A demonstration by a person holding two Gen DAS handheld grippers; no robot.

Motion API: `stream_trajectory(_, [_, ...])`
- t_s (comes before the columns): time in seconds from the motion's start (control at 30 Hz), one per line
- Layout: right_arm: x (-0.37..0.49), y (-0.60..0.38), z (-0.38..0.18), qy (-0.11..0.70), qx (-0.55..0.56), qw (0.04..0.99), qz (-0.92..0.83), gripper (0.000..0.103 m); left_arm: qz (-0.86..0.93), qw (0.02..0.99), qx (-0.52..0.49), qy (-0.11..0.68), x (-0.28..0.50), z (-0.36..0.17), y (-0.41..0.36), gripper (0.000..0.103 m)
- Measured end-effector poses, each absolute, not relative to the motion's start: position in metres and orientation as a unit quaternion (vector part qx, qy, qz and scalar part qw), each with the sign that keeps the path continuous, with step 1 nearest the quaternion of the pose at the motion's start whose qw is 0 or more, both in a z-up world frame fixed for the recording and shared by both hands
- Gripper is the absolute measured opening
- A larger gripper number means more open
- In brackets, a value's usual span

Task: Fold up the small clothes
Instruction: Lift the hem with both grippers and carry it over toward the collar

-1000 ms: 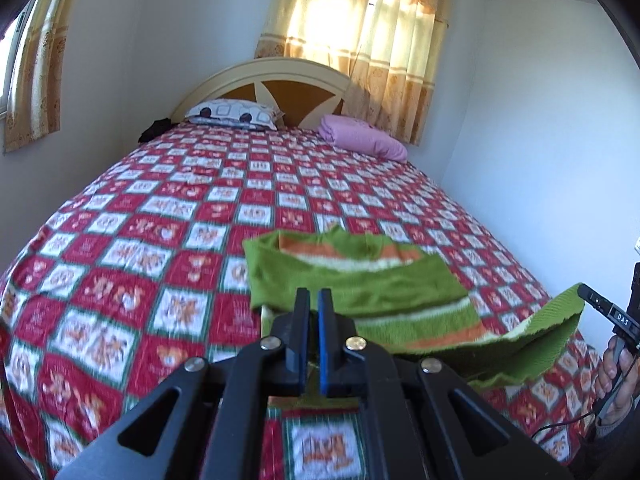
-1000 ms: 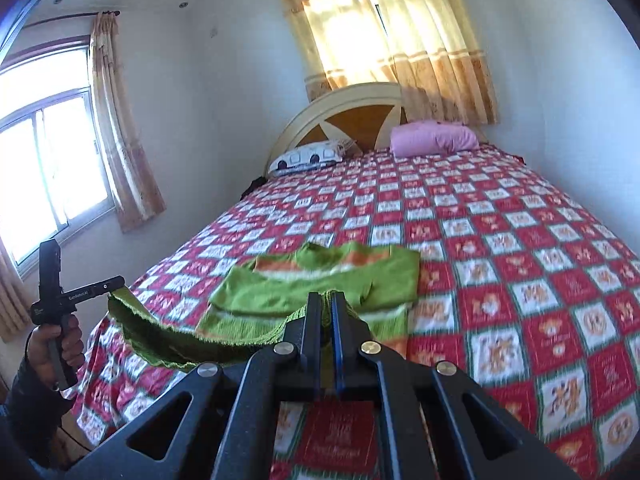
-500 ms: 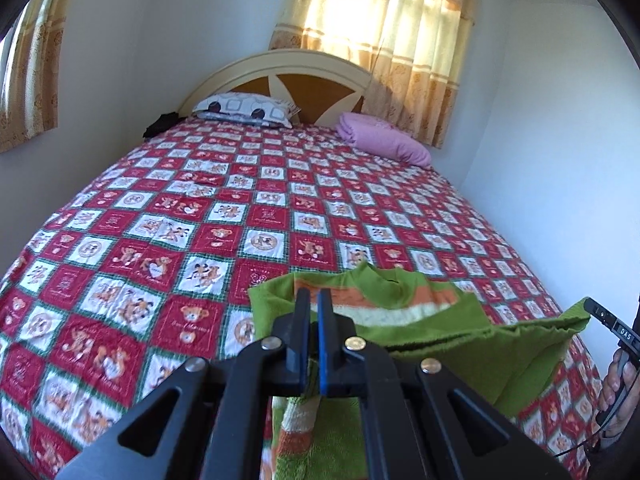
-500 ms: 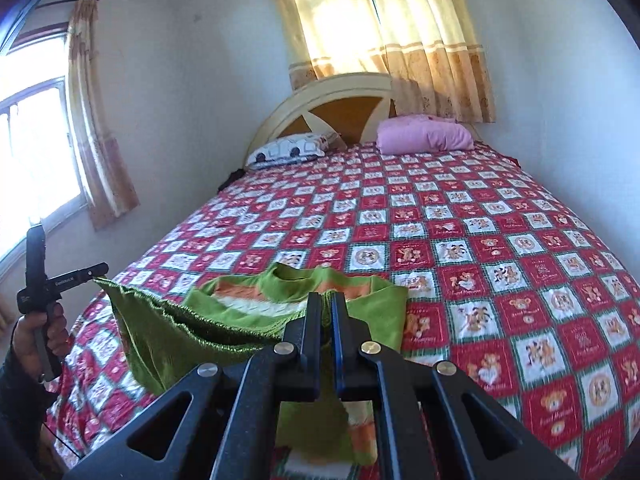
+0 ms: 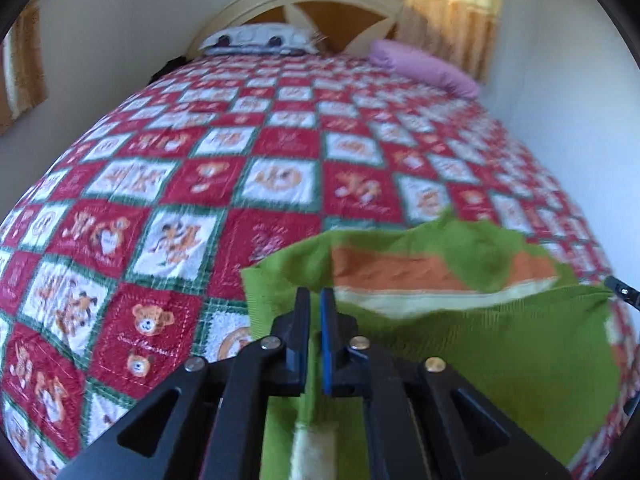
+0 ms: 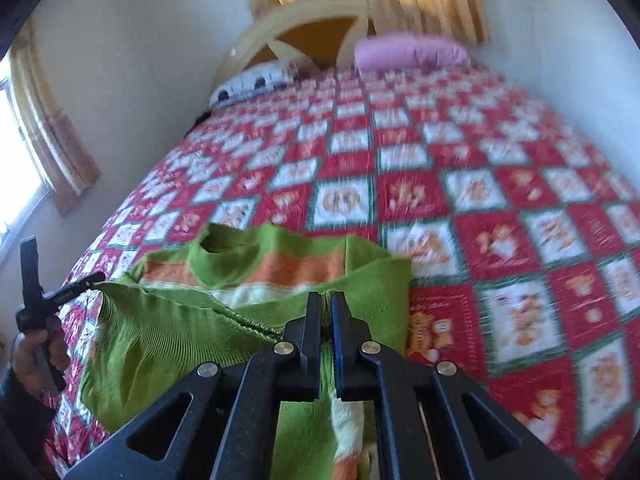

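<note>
A small green sweater [image 5: 460,344] with orange and cream stripes lies on the red patchwork bedspread [image 5: 200,184]; its top part lies flat. My left gripper [image 5: 315,300] is shut on one corner of the hem. My right gripper [image 6: 326,300] is shut on the other corner of the sweater [image 6: 168,340]. The hem stretches lifted between the two grippers, above the lower part. The right gripper's tip [image 5: 622,291] shows at the left view's right edge. The left gripper [image 6: 60,292] and its hand show at the right view's left edge.
A white patterned pillow [image 5: 256,38] and a pink pillow [image 5: 424,66] lie at the headboard [image 5: 320,4]. A white wall runs along the bed's right side. A curtained window [image 6: 24,152] is on the left wall.
Both grippers have carried the hem forward toward the sweater's neck and tilted down toward the bed. The lifted fold now covers more of the sweater. Both stayed shut.
</note>
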State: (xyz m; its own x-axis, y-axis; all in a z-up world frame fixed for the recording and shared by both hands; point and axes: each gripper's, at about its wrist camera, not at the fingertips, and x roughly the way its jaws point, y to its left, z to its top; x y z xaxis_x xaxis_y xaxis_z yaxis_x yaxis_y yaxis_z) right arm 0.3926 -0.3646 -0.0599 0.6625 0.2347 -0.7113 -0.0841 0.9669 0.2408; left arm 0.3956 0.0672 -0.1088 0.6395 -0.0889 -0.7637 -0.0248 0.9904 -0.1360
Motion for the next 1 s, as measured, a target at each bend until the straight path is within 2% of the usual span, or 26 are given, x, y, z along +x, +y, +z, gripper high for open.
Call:
stream_trajectory(0.07, [0.402, -0.371, -0.072, 0.407, 0.102, 0.904, 0.079, 0.007, -0.021, 0.895, -0.094, 0.436, 0.395, -0.117, 0.075, 0.008])
stream_trajectory(0.1, [0.404, -0.373, -0.077, 0.407, 0.096, 0.905, 0.074, 0.017, -0.027, 0.896, -0.103, 0.432, 0.392, -0.117, 0.079, 0.009])
stream_trajectory(0.13, [0.403, -0.373, -0.077, 0.406, 0.088, 0.907, 0.070, 0.032, -0.030, 0.899, -0.103, 0.424, 0.385, -0.115, 0.083, 0.010])
stream_trajectory(0.2, [0.396, -0.375, -0.077, 0.401, 0.074, 0.910, 0.079, 0.040, -0.029, 0.906, -0.091, 0.412, 0.375, -0.110, 0.086, 0.025])
stream_trajectory(0.23, [0.394, -0.376, -0.077, 0.401, 0.066, 0.910, 0.078, 0.040, -0.031, 0.909, -0.084, 0.406, 0.370, -0.108, 0.088, 0.030])
stream_trajectory(0.3, [0.391, -0.379, -0.077, 0.404, 0.050, 0.910, 0.077, 0.041, -0.034, 0.913, -0.068, 0.401, 0.366, -0.105, 0.086, 0.051])
stream_trajectory(0.37, [0.392, -0.380, -0.079, 0.410, 0.048, 0.907, 0.085, 0.041, -0.038, 0.918, -0.032, 0.393, 0.365, -0.104, 0.076, 0.059])
stream_trajectory(0.53, [0.403, -0.371, -0.089, 0.431, 0.027, 0.897, 0.098, 0.041, -0.049, 0.909, 0.029, 0.412, 0.381, -0.120, 0.051, 0.060])
stream_trajectory(0.57, [0.406, -0.367, -0.094, 0.441, 0.023, 0.891, 0.103, 0.041, -0.048, 0.907, 0.033, 0.418, 0.385, -0.125, 0.050, 0.055])
stream_trajectory(0.6, [0.408, -0.363, -0.099, 0.450, 0.015, 0.887, 0.104, 0.041, -0.050, 0.905, 0.036, 0.422, 0.386, -0.128, 0.049, 0.034])
stream_trajectory(0.67, [0.406, -0.354, -0.107, 0.460, -0.006, 0.882, 0.103, 0.038, -0.055, 0.900, 0.036, 0.431, 0.388, -0.135, 0.050, 0.011])
stream_trajectory(0.73, [0.401, -0.344, -0.111, 0.463, -0.034, 0.879, 0.111, 0.006, -0.063, 0.902, 0.031, 0.426, 0.384, -0.134, 0.052, 0.007])
stream_trajectory(0.8, [0.392, -0.335, -0.106, 0.449, -0.070, 0.885, 0.099, 0.005, -0.061, 0.907, 0.023, 0.416, 0.381, -0.125, 0.057, 0.005])
stream_trajectory(1.0, [0.389, -0.339, -0.055, 0.389, -0.053, 0.915, 0.093, 0.004, -0.058, 0.927, -0.015, 0.370, 0.382, -0.083, 0.071, 0.004])
